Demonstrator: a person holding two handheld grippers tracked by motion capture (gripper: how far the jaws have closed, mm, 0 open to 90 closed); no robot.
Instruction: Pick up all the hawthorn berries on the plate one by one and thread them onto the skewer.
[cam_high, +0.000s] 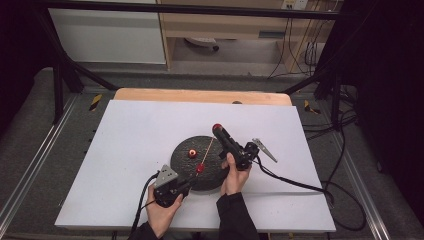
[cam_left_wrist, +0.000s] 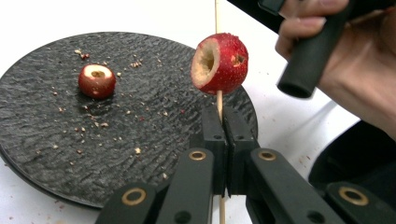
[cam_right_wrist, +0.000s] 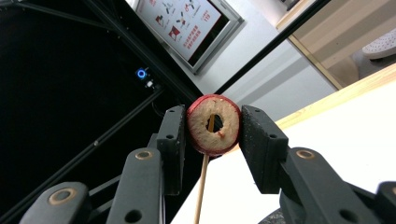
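Both claws (cam_left_wrist: 223, 126) (cam_right_wrist: 212, 128) tilted, skewer-joined.

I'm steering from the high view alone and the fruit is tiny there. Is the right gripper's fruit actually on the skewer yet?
Observer: Yes. In the right gripper view the skewer tip sits inside the cored hole of the clamped hawthorn, which the right gripper holds between its jaws.
Operator: And the left gripper, is it gripping the stick itself?
Observer: Yes, the left gripper has its jaws shut on the skewer, just below the threaded hawthorn.
Operator: Is the fruit left on the plate cored too?
Observer: The loose hawthorn on the black plate shows a hollowed top, with crumbs scattered around it.
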